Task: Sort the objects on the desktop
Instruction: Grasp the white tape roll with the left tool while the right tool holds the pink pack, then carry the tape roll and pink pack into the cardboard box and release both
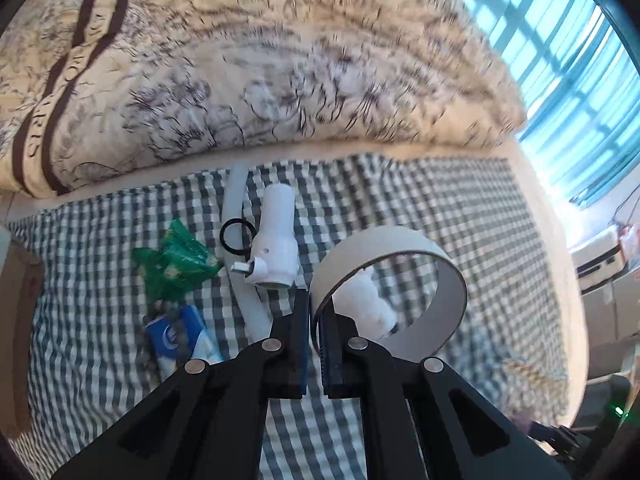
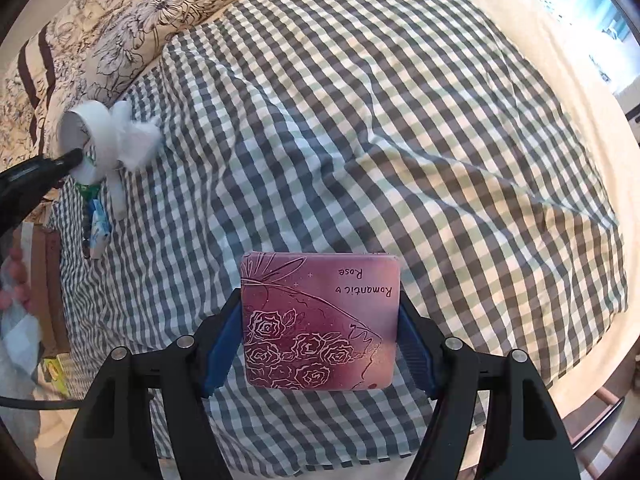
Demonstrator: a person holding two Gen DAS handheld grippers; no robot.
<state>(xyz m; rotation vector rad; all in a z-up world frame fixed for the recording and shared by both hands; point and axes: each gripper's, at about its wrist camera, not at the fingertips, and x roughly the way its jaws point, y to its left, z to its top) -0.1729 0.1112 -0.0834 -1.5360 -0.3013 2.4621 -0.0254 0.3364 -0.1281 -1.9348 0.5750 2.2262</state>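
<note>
My left gripper (image 1: 314,312) is shut on the wall of a white tape ring (image 1: 400,240) and holds it above the checked bedsheet (image 1: 440,200). Behind the ring lies crumpled white tissue (image 1: 370,304). To its left lie a white plastic fitting (image 1: 276,240), a black rubber ring (image 1: 236,236), a grey strip (image 1: 234,196), a green wrapper (image 1: 176,260) and a blue-and-white packet (image 1: 176,336). My right gripper (image 2: 320,344) is shut on a purple tin (image 2: 320,320) printed with roses, held over the sheet (image 2: 400,120). The left gripper with the ring (image 2: 84,136) shows at the far left.
A floral quilt (image 1: 240,60) is bunched along the far side of the bed. A cardboard box (image 1: 16,320) stands at the left edge, also seen in the right wrist view (image 2: 44,280). A window with blue curtains (image 1: 560,60) is at the right.
</note>
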